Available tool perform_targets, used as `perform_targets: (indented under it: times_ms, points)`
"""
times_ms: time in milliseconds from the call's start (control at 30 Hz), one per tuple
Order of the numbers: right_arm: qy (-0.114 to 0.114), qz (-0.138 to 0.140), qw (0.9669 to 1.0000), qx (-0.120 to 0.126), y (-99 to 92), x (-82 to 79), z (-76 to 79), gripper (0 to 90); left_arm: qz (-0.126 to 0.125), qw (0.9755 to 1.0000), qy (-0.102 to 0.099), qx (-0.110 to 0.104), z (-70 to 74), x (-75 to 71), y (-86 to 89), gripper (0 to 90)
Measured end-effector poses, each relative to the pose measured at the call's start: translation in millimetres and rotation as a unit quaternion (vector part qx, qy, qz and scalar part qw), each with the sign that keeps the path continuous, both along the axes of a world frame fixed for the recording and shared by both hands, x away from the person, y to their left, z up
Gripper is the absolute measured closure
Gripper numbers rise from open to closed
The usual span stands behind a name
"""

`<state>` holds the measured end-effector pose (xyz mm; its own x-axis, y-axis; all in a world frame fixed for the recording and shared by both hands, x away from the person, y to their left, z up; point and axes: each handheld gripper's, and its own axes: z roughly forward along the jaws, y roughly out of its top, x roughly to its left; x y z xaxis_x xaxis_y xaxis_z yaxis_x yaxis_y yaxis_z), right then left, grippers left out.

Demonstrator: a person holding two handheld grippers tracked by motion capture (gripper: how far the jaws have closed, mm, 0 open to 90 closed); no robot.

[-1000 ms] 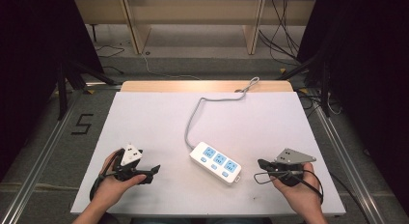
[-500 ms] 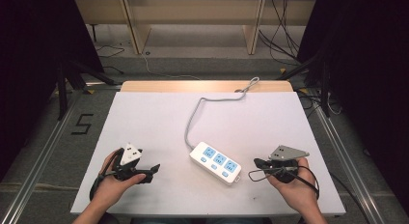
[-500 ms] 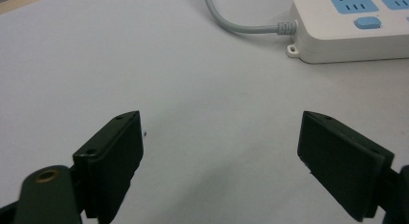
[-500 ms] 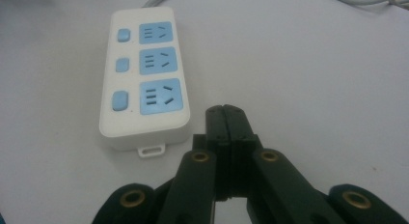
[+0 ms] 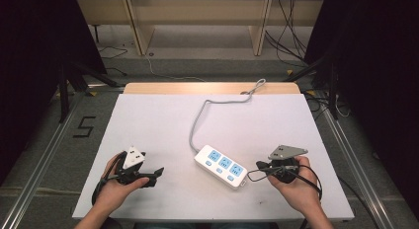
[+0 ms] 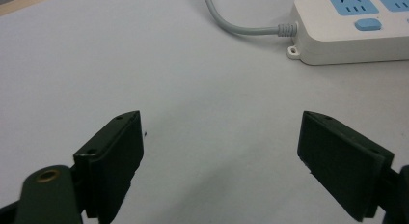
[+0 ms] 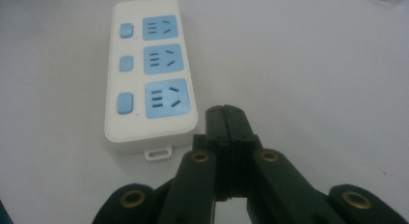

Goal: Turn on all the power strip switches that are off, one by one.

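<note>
On the white tabletop [image 5: 163, 120], I see the white plastic power strip with blue sockets [image 5: 221, 166] between my claws — left claw [image 6: 222, 156] wide open, empty; right claw [image 7: 225, 119] closed on nothing, just beside the strip.

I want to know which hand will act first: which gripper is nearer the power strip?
Right. The right gripper, shut, sits just off the power strip's near end; the left gripper, open, lies farther away on its other side.

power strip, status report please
Left gripper open, empty; right gripper shut, empty. White plastic power strip with blue sockets flat on white table, between them, untouched. Grey cord trails away; path clear.
</note>
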<state>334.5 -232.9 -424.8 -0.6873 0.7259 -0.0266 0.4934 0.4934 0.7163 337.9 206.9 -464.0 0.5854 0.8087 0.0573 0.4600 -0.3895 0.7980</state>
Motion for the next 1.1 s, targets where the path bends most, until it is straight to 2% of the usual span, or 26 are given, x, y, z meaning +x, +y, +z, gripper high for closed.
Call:
perform_targets:
  times_ms: [700,1100]
  points:
    - [0.029,0.013,0.9995,-0.008,18.2,11.7,7.8,90.0,-0.001,1.0,-0.001,0.003,-0.2,0.1,-0.5,16.3]
    - [0.037,0.024,0.9987,-0.023,29.2,17.1,13.0,90.0,0.0,1.0,-0.001,0.003,-0.1,0.1,-0.3,16.2]
